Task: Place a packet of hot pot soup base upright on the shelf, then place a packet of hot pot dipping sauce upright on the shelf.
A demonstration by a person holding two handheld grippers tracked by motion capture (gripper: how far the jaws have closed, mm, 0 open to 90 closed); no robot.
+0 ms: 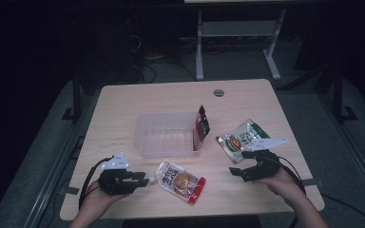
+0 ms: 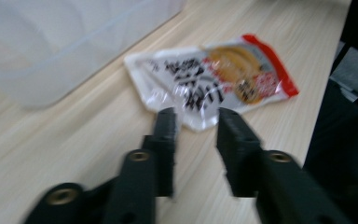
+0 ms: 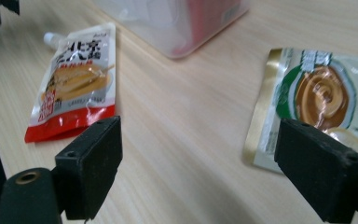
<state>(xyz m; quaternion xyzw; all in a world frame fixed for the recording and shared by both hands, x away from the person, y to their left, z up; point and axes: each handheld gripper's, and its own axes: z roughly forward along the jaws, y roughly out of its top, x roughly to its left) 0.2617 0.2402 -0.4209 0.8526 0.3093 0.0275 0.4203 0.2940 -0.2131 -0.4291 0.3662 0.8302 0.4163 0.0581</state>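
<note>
From above we count three pouches on the bench: a red-edged pouch near our left hand-held gripper, a green pouch beside our right hand-held gripper, and a dark red pouch upright in one clear tub. In the left gripper view, the narrowed jaws reach the red-edged pouch's corner; we cannot tell whether they pinch it. In the right gripper view, the jaws are spread wide over bare wood between two pouches.
</note>
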